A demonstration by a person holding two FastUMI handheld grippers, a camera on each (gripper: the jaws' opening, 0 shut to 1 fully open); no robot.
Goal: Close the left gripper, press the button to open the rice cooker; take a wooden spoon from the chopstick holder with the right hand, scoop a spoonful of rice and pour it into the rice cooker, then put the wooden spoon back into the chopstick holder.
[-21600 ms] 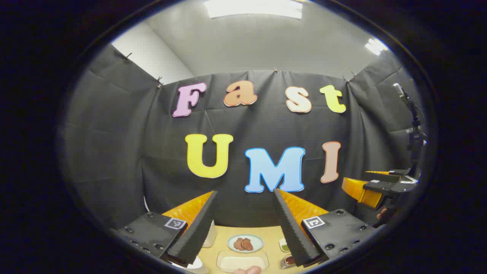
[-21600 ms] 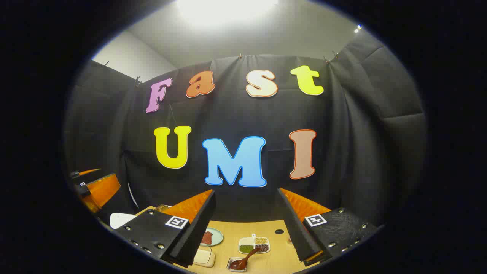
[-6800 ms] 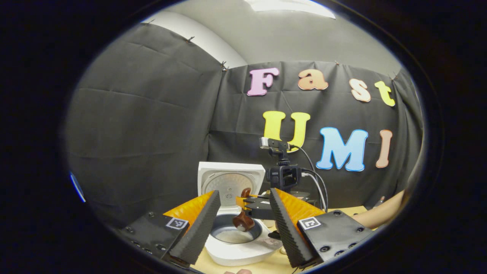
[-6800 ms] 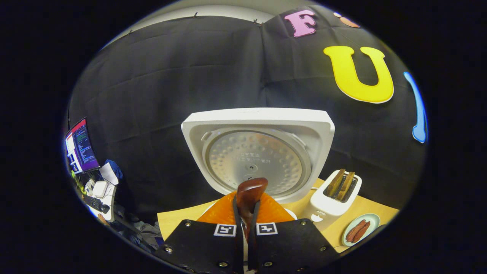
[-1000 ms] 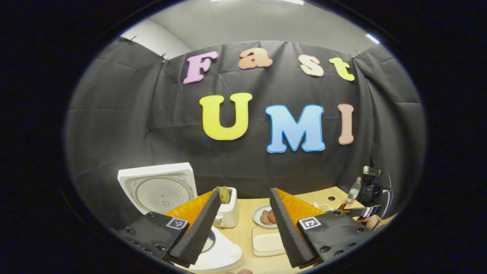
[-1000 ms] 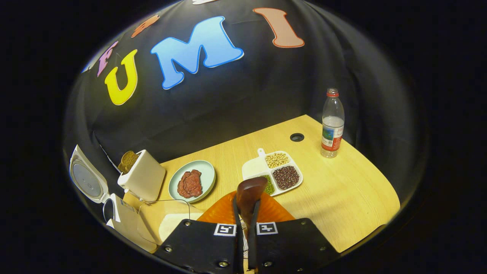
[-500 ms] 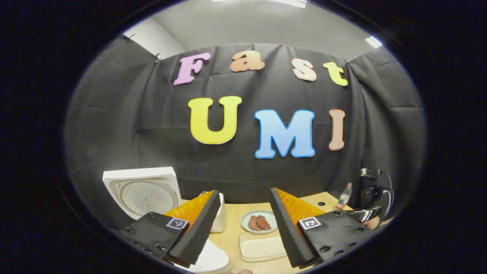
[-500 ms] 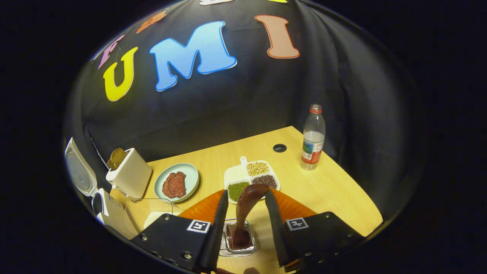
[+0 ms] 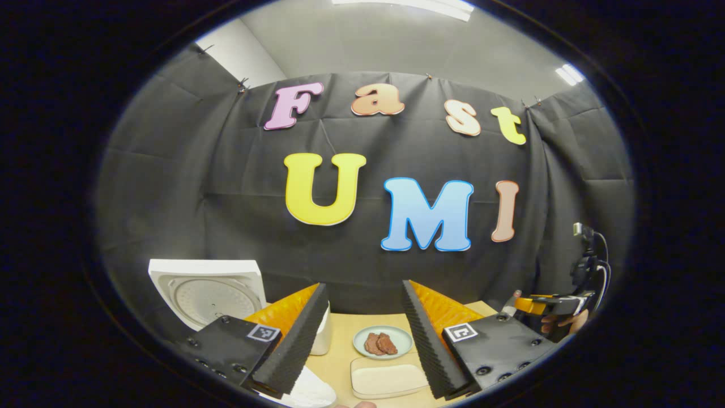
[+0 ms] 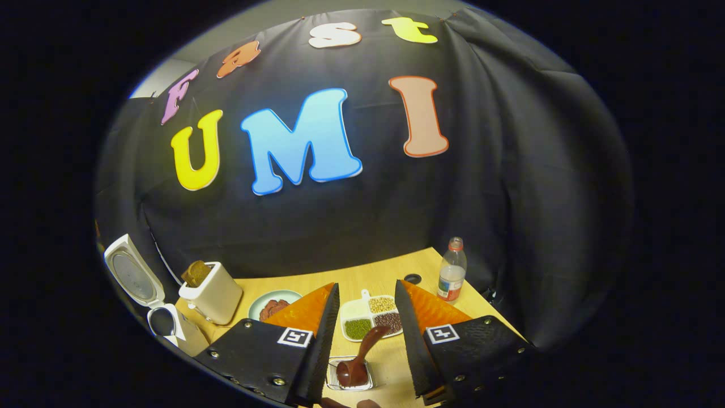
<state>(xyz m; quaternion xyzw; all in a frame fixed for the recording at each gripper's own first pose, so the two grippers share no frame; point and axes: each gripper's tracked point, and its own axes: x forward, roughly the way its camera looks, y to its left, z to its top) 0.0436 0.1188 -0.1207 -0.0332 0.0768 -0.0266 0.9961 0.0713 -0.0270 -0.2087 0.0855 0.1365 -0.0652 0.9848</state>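
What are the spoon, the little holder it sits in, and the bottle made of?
The spoon looks like dark, glossy wood, varnished, with a brown sheen. The holder seems to be shiny metal wire, judging by its thin silvery rim. The bottle looks like clear plastic: see-through, with a coloured cap and a label.

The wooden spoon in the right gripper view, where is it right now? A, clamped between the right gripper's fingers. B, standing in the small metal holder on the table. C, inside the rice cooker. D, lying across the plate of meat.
B: the wooden spoon stands in the holder, and the right gripper is open with its fingers clear of the handle.
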